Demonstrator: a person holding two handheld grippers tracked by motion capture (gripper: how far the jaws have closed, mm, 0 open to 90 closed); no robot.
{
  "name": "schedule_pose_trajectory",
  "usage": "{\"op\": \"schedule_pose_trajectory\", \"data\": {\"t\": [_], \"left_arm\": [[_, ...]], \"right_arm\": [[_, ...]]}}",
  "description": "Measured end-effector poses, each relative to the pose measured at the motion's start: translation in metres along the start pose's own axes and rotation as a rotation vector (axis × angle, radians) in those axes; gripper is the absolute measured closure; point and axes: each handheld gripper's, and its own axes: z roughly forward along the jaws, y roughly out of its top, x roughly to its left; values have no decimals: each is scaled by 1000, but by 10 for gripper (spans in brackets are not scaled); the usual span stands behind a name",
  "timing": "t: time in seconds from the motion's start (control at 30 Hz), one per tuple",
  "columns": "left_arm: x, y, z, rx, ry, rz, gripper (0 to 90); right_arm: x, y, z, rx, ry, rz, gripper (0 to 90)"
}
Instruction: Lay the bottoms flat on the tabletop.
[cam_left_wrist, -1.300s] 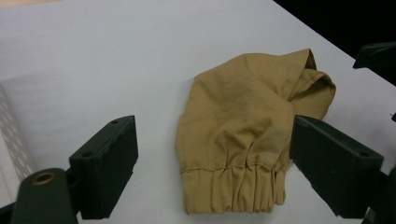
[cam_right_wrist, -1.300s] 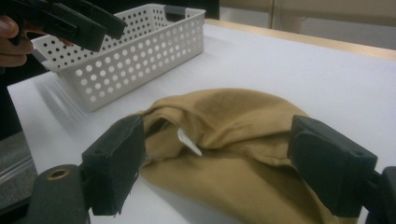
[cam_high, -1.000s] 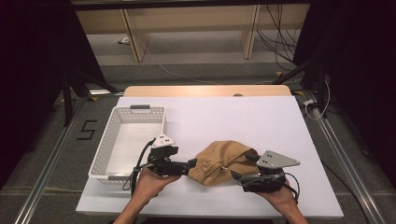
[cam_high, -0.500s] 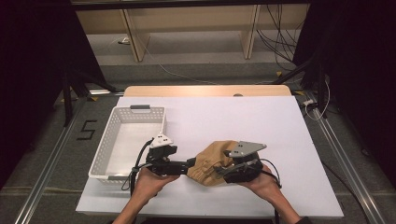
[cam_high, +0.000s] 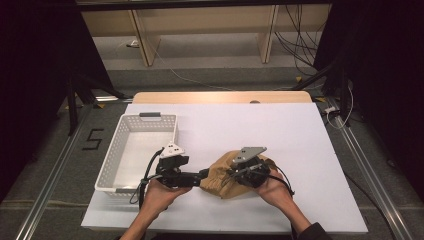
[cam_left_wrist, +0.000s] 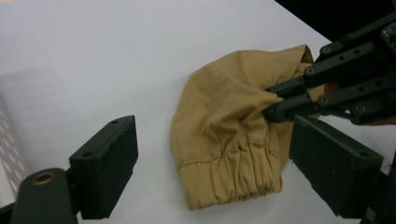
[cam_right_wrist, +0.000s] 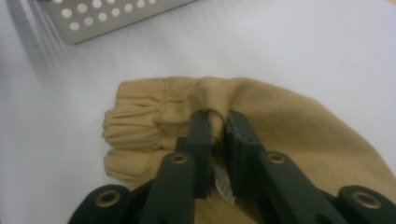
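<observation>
A tan cloth garment (cam_high: 218, 176) with a gathered elastic hem lies bunched on the white table near the front edge. My right gripper (cam_high: 234, 172) reaches onto it from the right. Its jaws have just been closing and now pinch a raised fold of the cloth (cam_right_wrist: 289, 126) near the hem, as the right gripper (cam_right_wrist: 218, 126) view shows close up. My left gripper (cam_high: 202, 176) lies level at the cloth's left edge, open. In its own view the left gripper (cam_left_wrist: 219, 158) has wide jaws on either side of the hem (cam_left_wrist: 233, 182) without touching it, and the right gripper (cam_left_wrist: 275, 100) grips the cloth beyond.
A white perforated basket (cam_high: 116, 146) stands left of the hands, close behind the left gripper, and its corner (cam_right_wrist: 107, 14) shows in the right gripper view. A small white label (cam_right_wrist: 225, 184) hangs between the right jaws. Bare white table stretches behind and to the right.
My right gripper has moved left across the cloth toward the left gripper and shut on a fold. The cloth is more bunched up. The left gripper has stayed in place.
</observation>
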Motion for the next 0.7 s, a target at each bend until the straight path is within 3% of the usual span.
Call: {"op": "schedule_pose_trajectory", "data": {"t": [0.13, 0.33, 0.7], "left_arm": [[0, 0, -1, -5, -3, -2, 157], [0, 0, 0, -2, 0, 1, 157], [-3, -1, 1, 7, -6, 8, 157]], "right_arm": [[-12, 11, -2, -22, -43, 20, 848], [-47, 19, -8, -78, -131, 126, 852], [-103, -4, -24, -122, -251, 317, 853]]}}
